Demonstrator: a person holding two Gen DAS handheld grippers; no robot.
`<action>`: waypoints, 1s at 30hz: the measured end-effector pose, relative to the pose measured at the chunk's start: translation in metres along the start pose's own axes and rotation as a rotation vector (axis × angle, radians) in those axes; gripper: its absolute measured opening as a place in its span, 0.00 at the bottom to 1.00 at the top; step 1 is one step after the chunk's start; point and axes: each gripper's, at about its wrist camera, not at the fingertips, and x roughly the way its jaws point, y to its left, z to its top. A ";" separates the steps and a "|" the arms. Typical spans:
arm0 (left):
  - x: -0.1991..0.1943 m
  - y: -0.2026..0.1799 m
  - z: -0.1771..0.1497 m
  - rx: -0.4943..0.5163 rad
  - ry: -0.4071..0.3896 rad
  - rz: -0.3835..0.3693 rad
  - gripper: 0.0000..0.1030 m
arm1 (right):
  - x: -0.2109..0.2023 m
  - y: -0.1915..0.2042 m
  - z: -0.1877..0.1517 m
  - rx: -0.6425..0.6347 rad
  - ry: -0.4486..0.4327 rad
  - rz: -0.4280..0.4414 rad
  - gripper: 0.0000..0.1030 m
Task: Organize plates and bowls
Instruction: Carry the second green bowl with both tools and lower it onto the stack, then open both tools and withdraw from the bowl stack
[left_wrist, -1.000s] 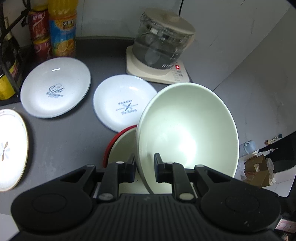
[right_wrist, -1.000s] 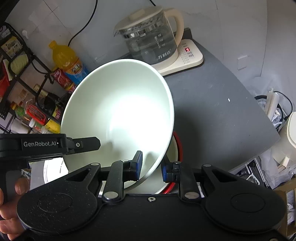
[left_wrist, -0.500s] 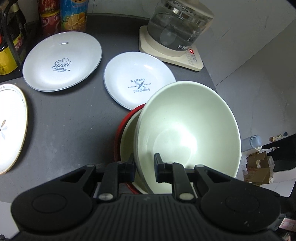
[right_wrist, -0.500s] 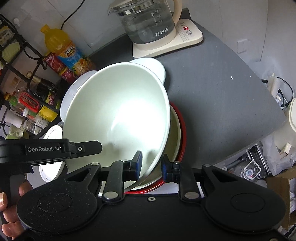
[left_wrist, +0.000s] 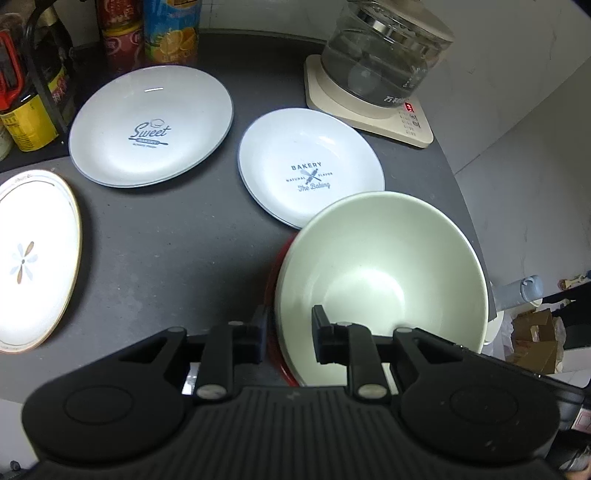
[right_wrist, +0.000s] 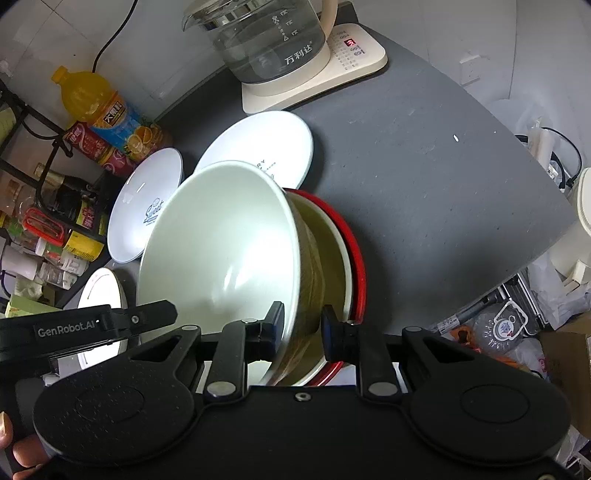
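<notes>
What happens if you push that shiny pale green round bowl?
Probably it slides: the shiny pale green round bowl looks glossy and smooth. It might rock, since it leans tilted inside the red-rimmed cream bowl. It looks like hard ceramic, so likely chips if knocked.

We see a pale green bowl (left_wrist: 384, 273) sitting tilted inside a red-rimmed bowl (right_wrist: 354, 251) near the dark counter's front edge — its rim leans away from the red one on one side. Just beyond lies a pale blue plate marked "Bakery" (left_wrist: 310, 173), flat and upright. Further left rest a larger "Sweet" plate (left_wrist: 151, 125) and a white gold-rimmed plate with a flower motif (left_wrist: 33, 258) — each apart from the others.
</notes>
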 end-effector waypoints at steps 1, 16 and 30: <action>0.000 0.000 0.000 -0.002 0.001 0.001 0.21 | 0.000 0.002 0.000 -0.014 -0.001 -0.007 0.21; -0.022 -0.010 0.000 -0.004 -0.059 0.034 0.38 | -0.041 0.005 0.006 -0.096 -0.121 0.000 0.38; -0.064 0.019 0.002 -0.037 -0.177 0.079 0.69 | -0.059 0.031 0.013 -0.184 -0.222 0.122 0.87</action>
